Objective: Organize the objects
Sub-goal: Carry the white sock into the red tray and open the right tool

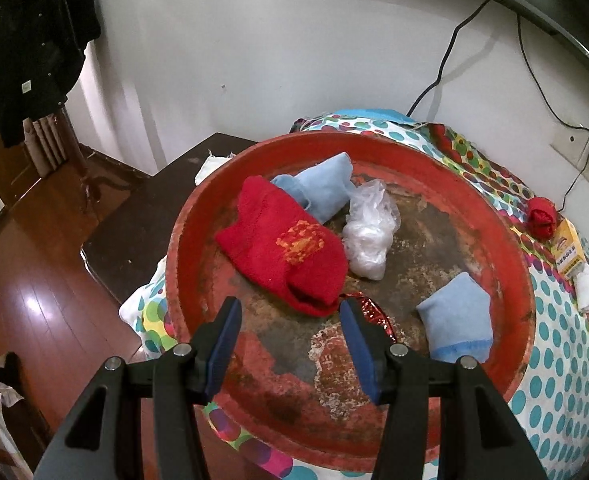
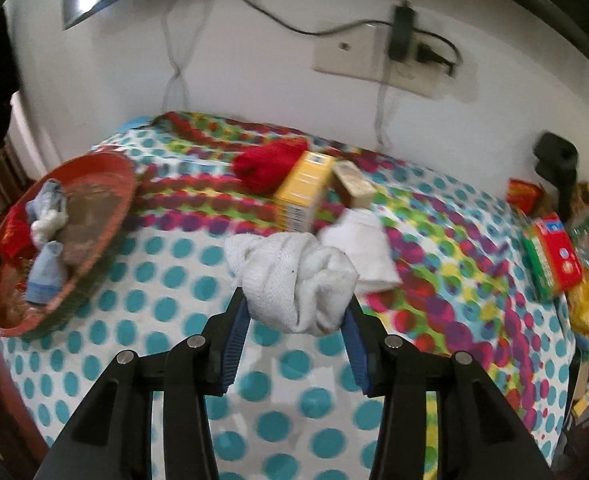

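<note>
I see the tray at frame left on the bench, socks inside; boxes lie upper centre.

We see the left gripper with jaws apart and empty, above the red tray. Within the tray lie a red sock, two blue socks and a crumpled plastic bag

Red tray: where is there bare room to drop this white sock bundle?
Red tray: the bare floor between the plastic bag and the lone blue sock is free, as is the near part beneath the left gripper. The far left is crowded with the red sock and blue sock.
</note>
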The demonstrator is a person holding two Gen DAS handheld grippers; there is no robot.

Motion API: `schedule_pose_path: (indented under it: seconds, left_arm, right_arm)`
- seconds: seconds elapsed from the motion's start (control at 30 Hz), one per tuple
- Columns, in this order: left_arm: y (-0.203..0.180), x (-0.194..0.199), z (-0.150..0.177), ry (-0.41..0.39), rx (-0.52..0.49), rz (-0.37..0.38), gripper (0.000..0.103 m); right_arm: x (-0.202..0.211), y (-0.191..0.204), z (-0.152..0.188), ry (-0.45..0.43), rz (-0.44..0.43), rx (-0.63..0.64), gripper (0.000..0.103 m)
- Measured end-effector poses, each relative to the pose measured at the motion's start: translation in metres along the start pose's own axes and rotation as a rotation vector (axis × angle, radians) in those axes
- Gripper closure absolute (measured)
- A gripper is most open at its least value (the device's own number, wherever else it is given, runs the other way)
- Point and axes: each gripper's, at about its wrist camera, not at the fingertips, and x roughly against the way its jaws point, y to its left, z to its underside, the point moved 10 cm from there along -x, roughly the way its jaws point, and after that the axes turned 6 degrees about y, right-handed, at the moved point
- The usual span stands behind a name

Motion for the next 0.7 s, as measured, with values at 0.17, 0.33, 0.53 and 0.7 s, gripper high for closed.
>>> schedule_pose_path:
  seconds: [0.17, 0.33, 0.53, 0.7]
  left_arm:
    - [0.004, -0.001, 0.0, 0.006, 0.017, 0.002, 0.05]
    - [0.012, -0.005, 0.001, 0.016, 0.036, -0.016, 0.05]
    - [0.025, -0.008, 0.001, 0.026, 0.07, -0.04, 0.05]
    - [0.031, -0.007, 0.0, 0.021, 0.095, -0.039, 0.05]
  right_arm:
    - [0.006, 0.044, -0.006, 0.002, -0.028, 0.049, 0.06]
    - [0.009, 0.072, -0.016, 0.003, -0.061, 0.088, 0.06]
    - [0.013, 0.116, -0.026, 0.003, -0.106, 0.151, 0.06]
    - [0.012, 0.152, -0.034, 0.008, -0.147, 0.186, 0.06]
